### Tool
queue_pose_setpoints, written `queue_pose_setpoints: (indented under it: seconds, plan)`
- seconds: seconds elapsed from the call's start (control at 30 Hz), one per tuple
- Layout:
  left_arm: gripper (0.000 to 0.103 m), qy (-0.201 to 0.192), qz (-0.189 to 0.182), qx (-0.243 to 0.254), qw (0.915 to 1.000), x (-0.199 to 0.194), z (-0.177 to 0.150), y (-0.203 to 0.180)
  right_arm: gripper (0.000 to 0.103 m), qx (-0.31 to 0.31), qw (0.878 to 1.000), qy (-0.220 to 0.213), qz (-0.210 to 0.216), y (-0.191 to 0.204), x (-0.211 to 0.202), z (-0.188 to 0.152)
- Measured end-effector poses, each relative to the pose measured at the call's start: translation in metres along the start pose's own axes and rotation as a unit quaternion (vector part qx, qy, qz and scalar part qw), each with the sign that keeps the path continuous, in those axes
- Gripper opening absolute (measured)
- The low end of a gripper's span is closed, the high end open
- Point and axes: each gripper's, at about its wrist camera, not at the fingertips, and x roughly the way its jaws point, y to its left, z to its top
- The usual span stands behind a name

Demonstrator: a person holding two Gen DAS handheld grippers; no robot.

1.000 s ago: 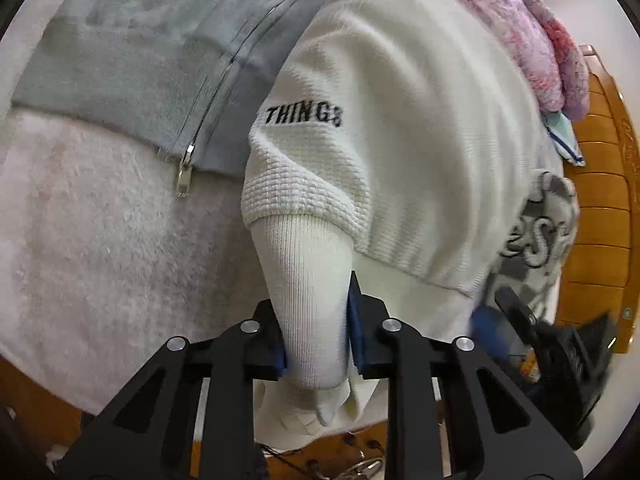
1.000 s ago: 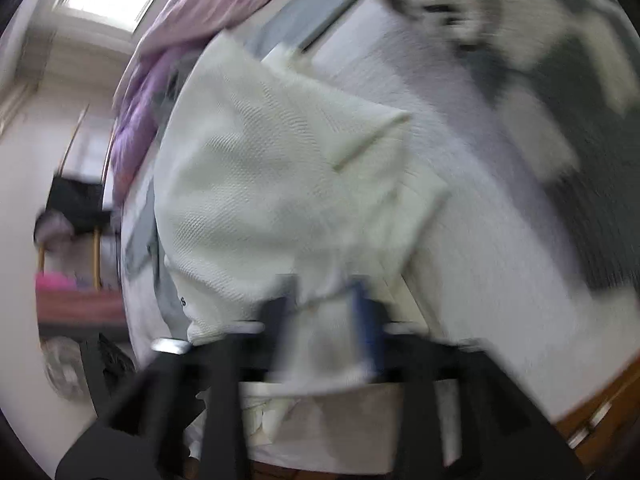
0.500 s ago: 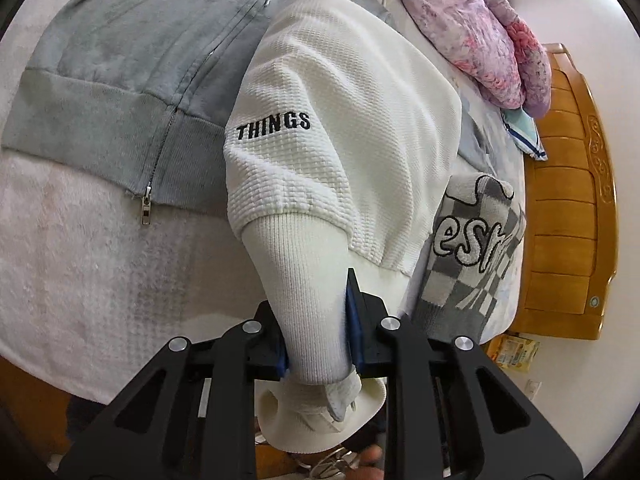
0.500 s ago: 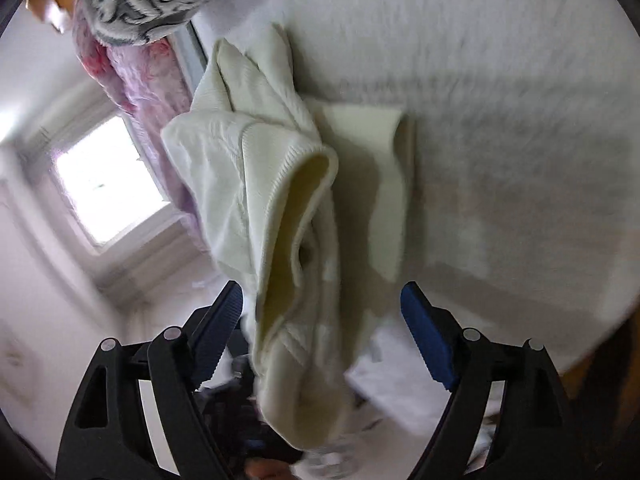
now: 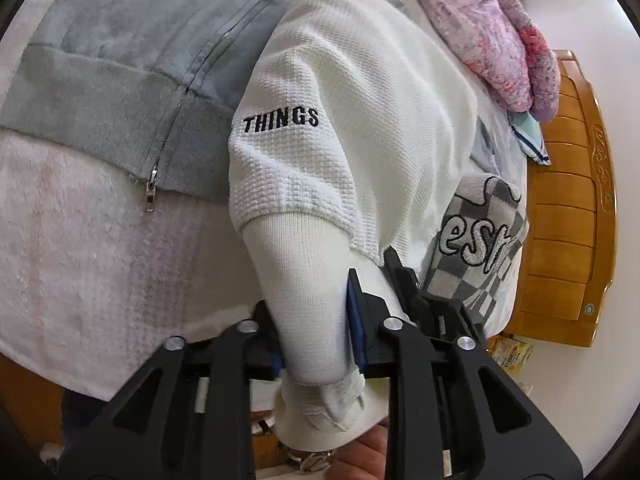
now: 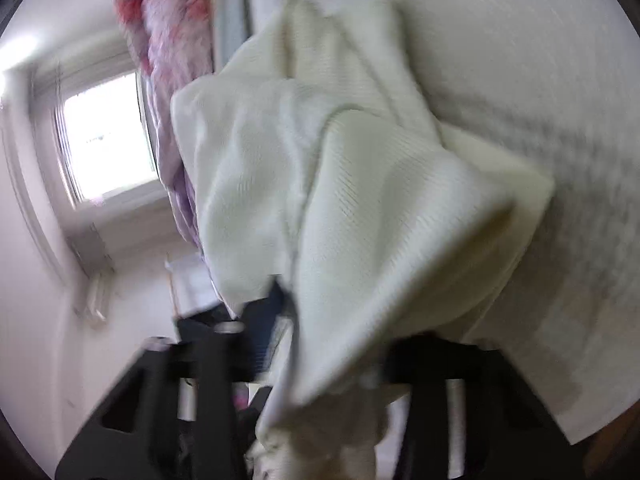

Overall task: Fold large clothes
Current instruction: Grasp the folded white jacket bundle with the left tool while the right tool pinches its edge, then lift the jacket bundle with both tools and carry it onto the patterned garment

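A white waffle-knit sweatshirt (image 5: pixel 360 92) with black "THINGS" lettering lies on the bed over a grey zip hoodie (image 5: pixel 132 36). My left gripper (image 5: pixel 316 328) is shut on its ribbed cuff (image 5: pixel 304 292) at the bed's near edge. In the blurred right wrist view the same white sweatshirt (image 6: pixel 360 208) hangs in folds between the fingers of my right gripper (image 6: pixel 320 344); the cloth hides the fingertips. The right gripper's black body shows beside the left one in the left wrist view (image 5: pixel 424 300).
A white towel-like cover (image 5: pixel 80 264) lies on the bed. A grey checkered garment (image 5: pixel 476 240) lies right of the sweatshirt, a pink blanket (image 5: pixel 492 32) beyond. A wooden headboard (image 5: pixel 568 216) stands at right. A window (image 6: pixel 108 136) shows in the right wrist view.
The right gripper opened half a second ago and has since come back into the sweatshirt's folds. The left gripper keeps its hold on the cuff, and the right gripper has returned beside it.
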Motion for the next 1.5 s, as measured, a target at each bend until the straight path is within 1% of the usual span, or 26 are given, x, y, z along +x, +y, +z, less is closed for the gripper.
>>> queue_pose_setpoints:
  seconds: [0.07, 0.1, 0.13, 0.2, 0.23, 0.27, 0.3, 0.37, 0.4, 0.47, 0.63, 0.67, 0.7, 0.77, 0.8, 0.83, 0.9, 0.97, 1.0, 1.03, 1.13, 1.23, 1.3, 1.33, 1.4, 1.5]
  plan:
    - [0.044, 0.026, -0.005, -0.013, 0.9996, 0.005, 0.001, 0.006, 0.018, -0.036, 0.999, 0.003, -0.018, 0.010, -0.012, 0.001]
    - [0.055, 0.036, -0.012, -0.019, 0.9991, 0.006, 0.002, 0.011, 0.018, -0.047, 0.999, 0.003, -0.023, 0.013, -0.014, -0.001]
    - [0.062, 0.035, -0.016, -0.021, 0.9990, 0.004, 0.003, 0.013, 0.018, -0.063, 0.998, 0.006, -0.027, 0.019, -0.023, -0.001]
    - [0.067, 0.018, -0.012, -0.018, 0.9996, -0.004, 0.006, 0.017, 0.018, -0.081, 0.996, 0.007, -0.039, 0.028, -0.035, 0.001]
    - [0.075, 0.003, -0.012, -0.012, 0.9999, -0.009, 0.008, 0.017, 0.018, -0.087, 0.995, 0.009, -0.044, 0.028, -0.040, -0.001]
    - [0.078, -0.015, -0.010, -0.004, 0.9998, -0.015, 0.014, 0.017, 0.018, -0.088, 0.995, 0.010, -0.051, 0.025, -0.047, 0.000]
    - [0.080, -0.025, -0.011, 0.001, 0.9996, -0.015, 0.021, 0.015, 0.018, -0.084, 0.995, 0.011, -0.052, 0.020, -0.054, -0.001]
    - [0.080, -0.030, -0.017, 0.007, 0.9994, -0.009, 0.036, 0.011, 0.018, -0.086, 0.995, 0.017, -0.052, 0.013, -0.056, -0.004]
    - [0.081, -0.034, -0.013, 0.019, 0.9992, 0.000, 0.047, 0.007, 0.018, -0.088, 0.994, 0.019, -0.054, 0.011, -0.057, -0.004]
    - [0.081, -0.037, 0.011, 0.035, 0.9986, 0.021, 0.067, 0.000, 0.018, -0.084, 0.995, 0.022, -0.053, 0.011, -0.054, -0.001]
    - [0.082, -0.036, 0.024, 0.051, 0.9978, 0.059, 0.093, -0.002, 0.018, -0.087, 0.994, 0.022, -0.066, 0.008, -0.048, 0.003]
    - [0.081, -0.038, 0.031, 0.058, 0.9971, 0.065, 0.094, -0.004, 0.018, -0.091, 0.993, 0.022, -0.075, 0.011, -0.043, 0.004]
    - [0.075, -0.043, 0.033, 0.065, 0.9964, 0.067, 0.093, -0.005, 0.018, -0.098, 0.991, 0.021, -0.089, 0.016, -0.038, 0.005]
    - [0.058, -0.062, 0.058, 0.092, 0.9921, 0.066, 0.088, -0.016, 0.018, -0.113, 0.988, 0.019, -0.108, 0.023, -0.034, 0.002]
    - [0.044, -0.071, 0.066, 0.106, 0.9896, 0.064, 0.086, -0.023, 0.018, -0.124, 0.985, 0.018, -0.118, 0.028, -0.033, 0.000]
    - [0.036, -0.078, 0.069, 0.114, 0.9881, 0.060, 0.083, -0.025, 0.018, -0.145, 0.980, 0.017, -0.137, 0.037, -0.031, -0.003]
    - [0.031, -0.090, 0.072, 0.124, 0.9855, 0.049, 0.079, -0.035, 0.018, -0.178, 0.970, 0.008, -0.164, 0.053, -0.029, -0.009]
    - [0.029, -0.111, 0.078, 0.144, 0.9803, 0.032, 0.073, -0.053, 0.018, -0.205, 0.962, -0.002, -0.180, 0.071, -0.033, -0.014]
    - [0.028, -0.120, 0.076, 0.151, 0.9784, 0.025, 0.069, -0.061, 0.018, -0.227, 0.956, -0.007, -0.189, 0.082, -0.036, -0.017]
    - [0.028, -0.129, 0.070, 0.158, 0.9764, 0.017, 0.066, -0.070, 0.018, -0.254, 0.948, -0.016, -0.192, 0.097, -0.041, -0.020]
    - [0.027, -0.159, 0.050, 0.175, 0.9703, -0.009, 0.054, -0.101, 0.018, -0.300, 0.934, -0.036, -0.188, 0.132, -0.058, -0.022]
    - [0.026, -0.187, 0.034, 0.200, 0.9612, -0.033, 0.046, -0.143, 0.018, -0.347, 0.920, -0.065, -0.170, 0.171, -0.085, -0.019]
    - [0.026, -0.207, 0.019, 0.221, 0.9529, -0.048, 0.039, -0.172, 0.018, -0.370, 0.912, -0.087, -0.152, 0.193, -0.106, -0.012]
    - [0.026, -0.218, 0.008, 0.229, 0.9485, -0.056, 0.034, -0.187, 0.018, -0.379, 0.909, -0.096, -0.143, 0.202, -0.117, -0.009]
    - [0.026, -0.235, -0.019, 0.234, 0.9432, -0.065, 0.026, -0.215, 0.018, -0.407, 0.896, -0.122, -0.127, 0.224, -0.145, -0.002]
    - [0.026, -0.255, -0.061, 0.251, 0.9320, -0.069, 0.011, -0.262, 0.018, -0.429, 0.883, -0.158, -0.109, 0.242, -0.187, 0.010]
